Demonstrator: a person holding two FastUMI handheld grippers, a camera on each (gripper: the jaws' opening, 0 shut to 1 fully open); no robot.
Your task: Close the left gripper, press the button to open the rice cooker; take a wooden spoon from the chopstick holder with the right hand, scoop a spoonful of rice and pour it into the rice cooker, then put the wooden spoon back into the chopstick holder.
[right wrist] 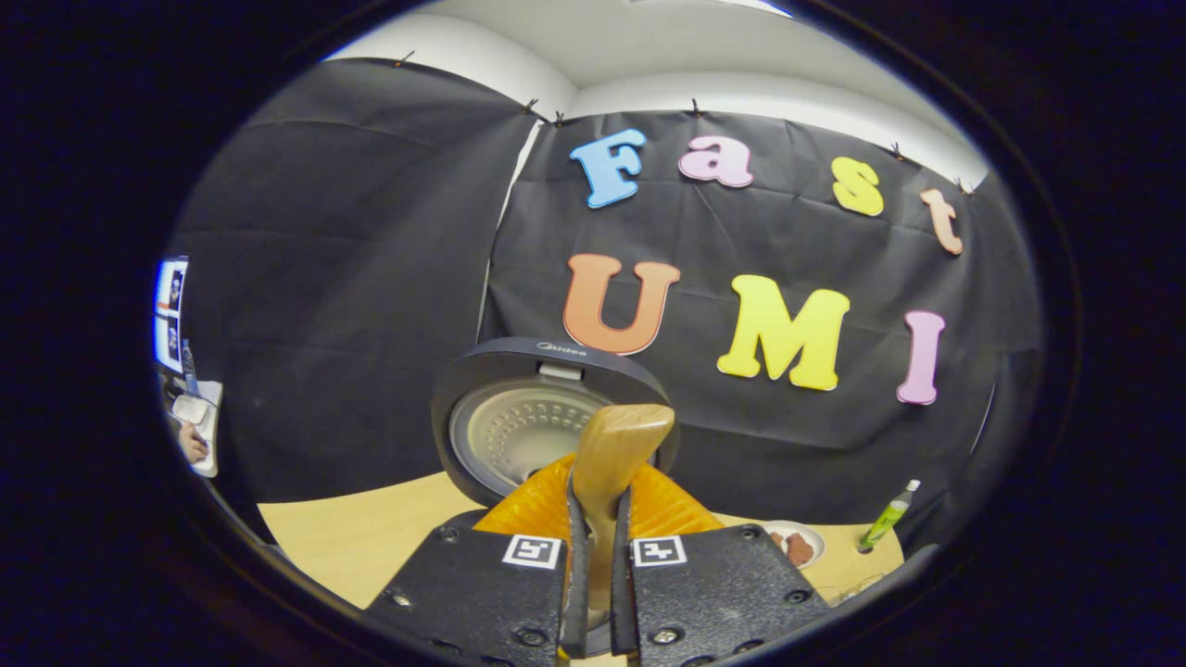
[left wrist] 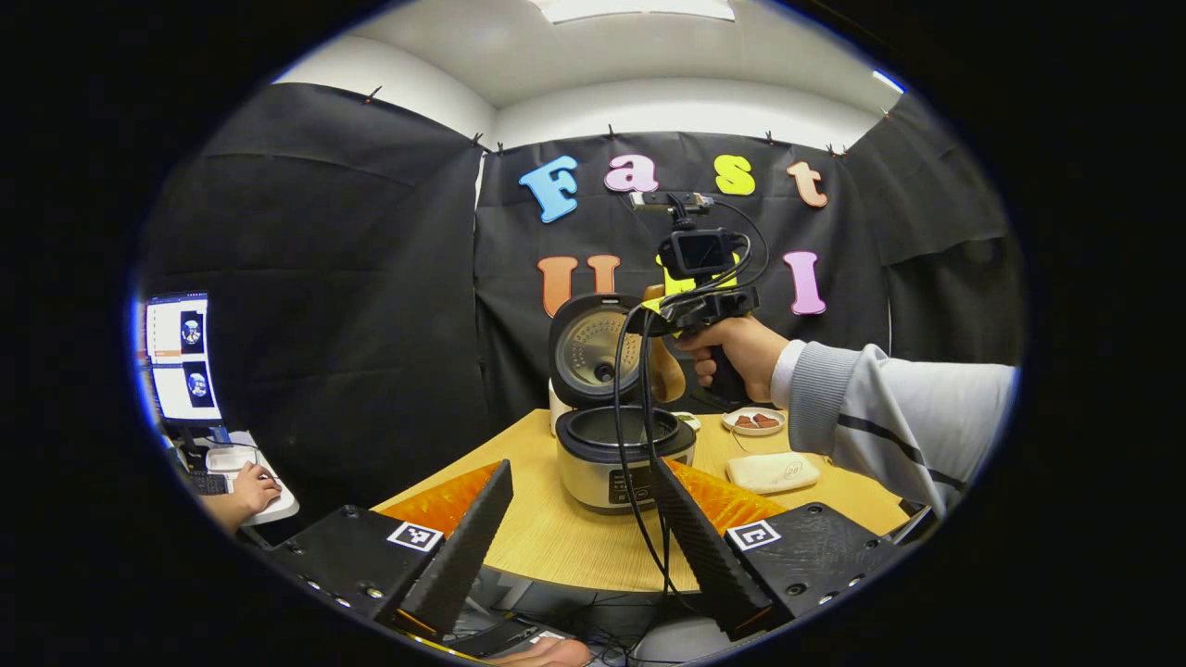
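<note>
The rice cooker (left wrist: 611, 463) stands on the wooden table with its lid (left wrist: 593, 347) swung up and the inner pot bare. My left gripper (left wrist: 582, 468) is open in front of the table edge, a way back from the cooker, with nothing between its fingers. A hand holds my right gripper (left wrist: 690, 310) above the pot's right side, and the wooden spoon (left wrist: 667, 371) hangs down from it over the rim. In the right gripper view my right gripper (right wrist: 598, 505) is shut on the wooden spoon (right wrist: 616, 445), in front of the raised lid (right wrist: 528, 426). Whether the spoon carries rice I cannot tell.
A small plate (left wrist: 753, 421) with red pieces and a flat white object (left wrist: 772, 471) lie on the table right of the cooker. A green bottle (right wrist: 888, 514) stands near the far right wall. Cables (left wrist: 639, 482) hang from the right gripper across the cooker's front. A person sits at monitors (left wrist: 181, 357) far left.
</note>
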